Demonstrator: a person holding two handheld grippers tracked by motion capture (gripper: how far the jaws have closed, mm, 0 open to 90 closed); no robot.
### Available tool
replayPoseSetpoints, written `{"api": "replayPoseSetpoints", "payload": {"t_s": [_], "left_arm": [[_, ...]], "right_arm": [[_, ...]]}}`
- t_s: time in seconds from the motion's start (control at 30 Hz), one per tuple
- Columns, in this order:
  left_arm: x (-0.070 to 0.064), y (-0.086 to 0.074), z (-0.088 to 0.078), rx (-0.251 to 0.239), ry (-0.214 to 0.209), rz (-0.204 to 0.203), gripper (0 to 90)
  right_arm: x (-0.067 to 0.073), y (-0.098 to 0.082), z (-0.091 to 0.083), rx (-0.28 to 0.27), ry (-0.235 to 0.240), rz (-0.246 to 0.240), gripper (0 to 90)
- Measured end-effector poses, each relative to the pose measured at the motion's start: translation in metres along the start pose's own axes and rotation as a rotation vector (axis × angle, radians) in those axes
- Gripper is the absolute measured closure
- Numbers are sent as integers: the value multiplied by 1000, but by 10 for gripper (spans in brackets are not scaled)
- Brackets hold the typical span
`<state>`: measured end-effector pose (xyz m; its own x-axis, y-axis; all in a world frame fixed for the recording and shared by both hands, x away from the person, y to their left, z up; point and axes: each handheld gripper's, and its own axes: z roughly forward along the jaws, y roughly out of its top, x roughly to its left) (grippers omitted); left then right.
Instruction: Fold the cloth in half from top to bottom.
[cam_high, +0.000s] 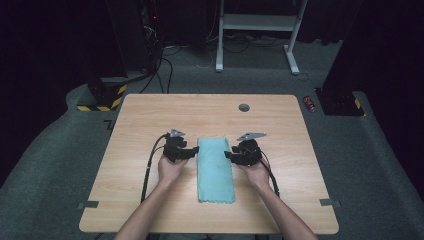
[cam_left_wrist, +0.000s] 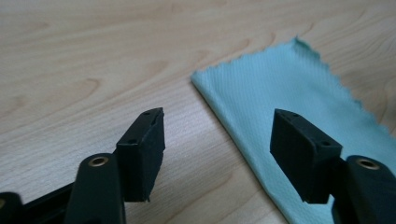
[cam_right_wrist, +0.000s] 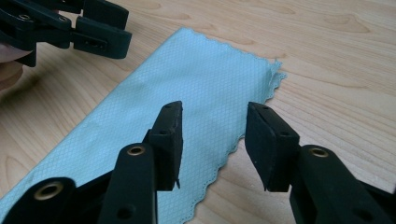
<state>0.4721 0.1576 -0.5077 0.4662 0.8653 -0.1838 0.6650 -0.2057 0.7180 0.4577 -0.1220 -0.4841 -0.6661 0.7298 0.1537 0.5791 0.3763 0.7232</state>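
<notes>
A light blue cloth (cam_high: 215, 170) lies folded into a long strip in the middle of the wooden table (cam_high: 150, 115). My left gripper (cam_high: 192, 152) sits at the left side of the strip's far end, pointing toward it. In the left gripper view its jaws (cam_left_wrist: 218, 126) are open and low over the wood, with the cloth's (cam_left_wrist: 289, 93) folded edge running between them. My right gripper (cam_high: 231, 155) is at the right side of the same end. It stands open (cam_right_wrist: 215, 116) above the cloth's (cam_right_wrist: 187, 93) scalloped edge, and the pads touch nothing. The left gripper (cam_right_wrist: 93, 32) appears at that view's top left.
A round grey grommet (cam_high: 244, 107) sits near the table's far edge. Grey tape marks (cam_high: 88, 204) (cam_high: 329, 202) flank the near corners. On the floor beyond are a white frame (cam_high: 257, 22), cables and a small red object (cam_high: 309, 103).
</notes>
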Motion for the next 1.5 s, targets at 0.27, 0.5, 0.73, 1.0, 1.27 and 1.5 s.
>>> {"api": "replayPoseSetpoints", "payload": {"t_s": [0.27,0.5,0.73,1.0,1.27,1.5], "left_arm": [[1,8,14,11,23,-12,358],[-1,17,28,22,59,-11,384],[3,16,31,2,72,-32,427],[-4,15,32,9,80,23,480],[-4,16,32,10,102,14,601],[-5,17,33,16,109,33,694]], "right_arm": [[-6,7,9,-14,-44,17,641],[-21,5,23,-5,-87,81,651],[-23,23,30,16,-114,56,664],[-26,31,52,44,-131,108,604],[-32,28,66,52,-183,151,646],[-26,29,69,68,-208,77,729]]}}
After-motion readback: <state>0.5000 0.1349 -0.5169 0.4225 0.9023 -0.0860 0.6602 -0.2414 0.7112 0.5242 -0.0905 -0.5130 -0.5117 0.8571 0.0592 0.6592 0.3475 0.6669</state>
